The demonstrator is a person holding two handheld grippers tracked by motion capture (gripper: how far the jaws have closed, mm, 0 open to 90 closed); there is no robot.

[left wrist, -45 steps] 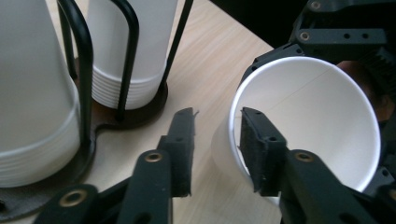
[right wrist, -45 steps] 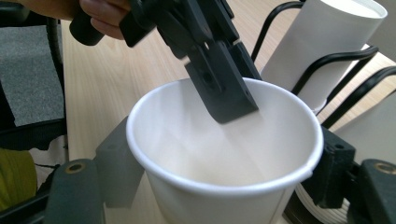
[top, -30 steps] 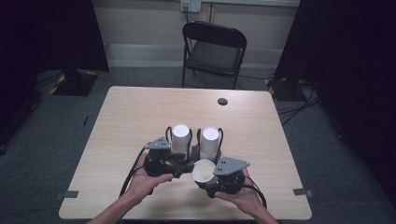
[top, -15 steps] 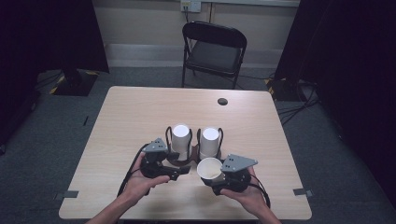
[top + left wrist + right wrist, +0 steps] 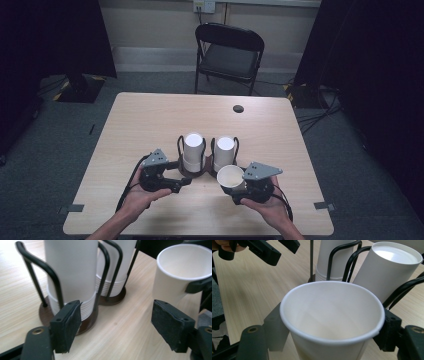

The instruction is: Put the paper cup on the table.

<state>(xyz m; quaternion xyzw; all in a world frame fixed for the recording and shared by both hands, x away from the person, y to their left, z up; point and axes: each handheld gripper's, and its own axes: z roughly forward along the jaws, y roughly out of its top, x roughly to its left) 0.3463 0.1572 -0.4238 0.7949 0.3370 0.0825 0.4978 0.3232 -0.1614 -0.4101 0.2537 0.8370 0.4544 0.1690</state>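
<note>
A: What does the right gripper (image 5: 234, 186) carry?

B: A single white paper cup (image 5: 230, 176), mouth up, clamped by its wall between the two black jaws. It sits at the near edge of the light wooden table (image 5: 150, 115), just in front of the right stack.

A: And the stacks?

B: Two tall stacks of upturned white paper cups (image 5: 193, 151) stand side by side in a black wire holder with round dark bases (image 5: 85, 323). The wire loops keep them upright, which probably makes it easier to pull one cup free.

A: The left gripper (image 5: 182, 183)?

B: Its jaws have just been opening and stand wide with nothing between them, near the foot of the left stack. I'd judge it was steadying that holder and is letting go.
</note>
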